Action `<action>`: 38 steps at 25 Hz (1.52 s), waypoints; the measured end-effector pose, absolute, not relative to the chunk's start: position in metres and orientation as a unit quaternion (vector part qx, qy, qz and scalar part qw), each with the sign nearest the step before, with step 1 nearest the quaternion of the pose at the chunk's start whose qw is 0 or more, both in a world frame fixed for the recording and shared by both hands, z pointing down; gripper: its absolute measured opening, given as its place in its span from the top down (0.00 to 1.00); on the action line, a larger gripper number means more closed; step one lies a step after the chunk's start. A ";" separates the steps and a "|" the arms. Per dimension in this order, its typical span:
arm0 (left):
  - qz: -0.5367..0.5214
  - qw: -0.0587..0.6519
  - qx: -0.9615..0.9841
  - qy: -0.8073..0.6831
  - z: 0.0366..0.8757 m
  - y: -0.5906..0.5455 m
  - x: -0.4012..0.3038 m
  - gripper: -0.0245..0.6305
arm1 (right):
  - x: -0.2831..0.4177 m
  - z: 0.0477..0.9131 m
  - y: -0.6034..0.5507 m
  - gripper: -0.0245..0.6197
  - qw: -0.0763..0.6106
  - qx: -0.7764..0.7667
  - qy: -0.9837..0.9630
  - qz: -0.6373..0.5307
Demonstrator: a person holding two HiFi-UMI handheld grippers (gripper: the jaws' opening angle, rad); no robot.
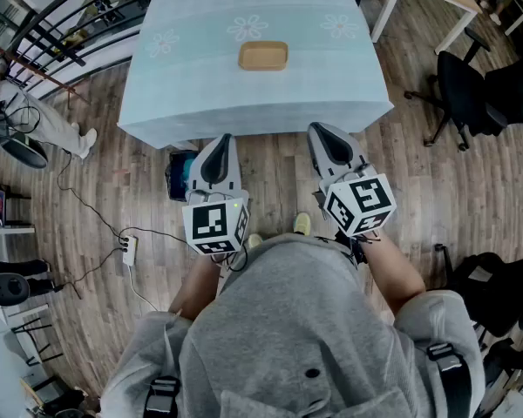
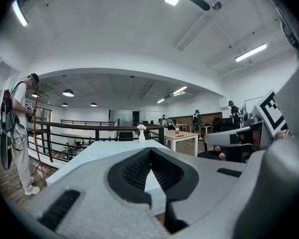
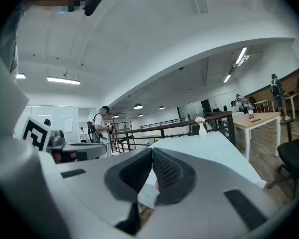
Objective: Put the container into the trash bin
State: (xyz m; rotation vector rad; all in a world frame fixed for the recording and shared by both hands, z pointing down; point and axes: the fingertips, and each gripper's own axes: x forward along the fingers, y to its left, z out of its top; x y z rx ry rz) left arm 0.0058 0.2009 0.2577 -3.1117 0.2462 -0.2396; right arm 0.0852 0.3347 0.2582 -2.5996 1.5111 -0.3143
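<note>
Tan shallow rectangular container [image 1: 262, 56] lies centred on the pale-blue cloth-covered table [image 1: 200, 94]. Dark open-topped bin [image 1: 181, 174] stands on the floor below the table's near edge. Black office chair [image 1: 460, 94] stands to the table's right.

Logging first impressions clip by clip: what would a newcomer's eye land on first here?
A table draped in pale blue fills the top of the head view, with a lone shallow wooden container near its middle. Below it in that view, the left hand-held gripper and right hand-held gripper sit side by side above the wood floor, jaws together, both empty.

A tan container [image 1: 262, 56] lies on the table [image 1: 200, 85]. The left gripper [image 1: 221, 139] and right gripper [image 1: 318, 129] hover before it, near what may be a bin [image 1: 179, 174].
</note>
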 end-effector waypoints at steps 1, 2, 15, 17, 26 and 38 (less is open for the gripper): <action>-0.070 0.008 -0.994 0.084 0.255 0.197 0.011 0.93 | 0.093 0.256 0.332 0.92 0.061 -0.858 0.501 -0.097; -0.065 0.010 -0.994 0.089 0.253 0.195 0.016 0.93 | 0.100 0.255 0.329 0.92 0.062 -0.857 0.503 -0.092; -0.078 0.016 -0.989 0.123 0.265 0.208 0.034 0.93 | 0.133 0.266 0.354 0.92 0.076 -0.848 0.516 -0.089; -0.081 0.018 -0.989 0.124 0.267 0.213 0.036 0.93 | 0.132 0.265 0.355 0.92 0.072 -0.841 0.531 -0.077; -0.073 0.030 -0.987 0.137 0.262 0.225 0.040 0.93 | 0.134 0.277 0.350 0.92 0.076 -0.826 0.550 -0.095; -0.060 0.041 -0.986 0.149 0.251 0.228 0.034 0.93 | 0.132 0.273 0.353 0.92 0.061 -0.825 0.556 -0.078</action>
